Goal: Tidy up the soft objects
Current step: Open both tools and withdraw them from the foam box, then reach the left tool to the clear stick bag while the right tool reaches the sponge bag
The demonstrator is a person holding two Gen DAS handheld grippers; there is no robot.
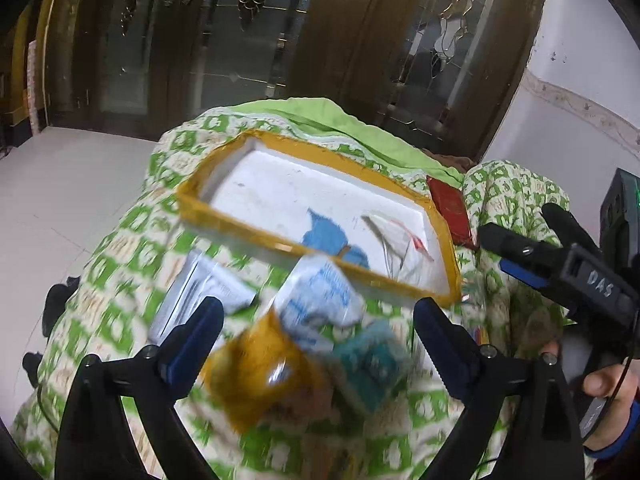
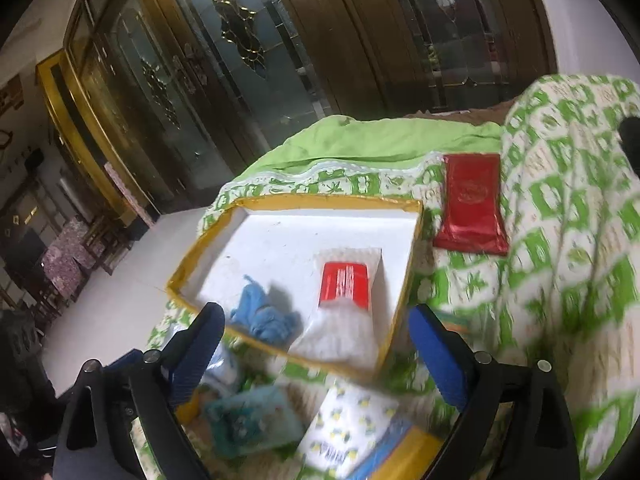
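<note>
**Soft packets on bed, tray partly filled, both tools empty**

Item 1: shallow white foam tray with yellow taped rim (image 2: 408, 264), lying on the green-and-white patterned bedspread (image 2: 568, 240). It is holding a crumpled blue cloth (image 2: 264, 314) and a clear bag of white stuff with a red label (image 2: 346, 308).

Item 2: loose packets lying just in front of the tray: a mustard-yellow soft pouch (image 1: 260, 376), a white-and-blue printed pack (image 1: 320, 300), a teal packet (image 1: 372, 364) and a white pack with small yellow dots (image 2: 352, 424). All are blurring with motion.

Item 3: flat red foil packet (image 2: 472, 208), sitting beside the tray's far right corner, apart from it.

Item 4: left hand-held gripper (image 1: 318, 340), jaws standing wide apart, gripping nothing, hovering over the yellow pouch.

Item 5: right hand-held gripper (image 2: 316, 344), likewise gaping wide and carrying nothing, hanging over the tray's near edge.

Step judged in hand: picking the next packet. Next move is calling for lowering one tool around a loose packet and closing gently, since soft goods are likely sagging when lifted
</note>
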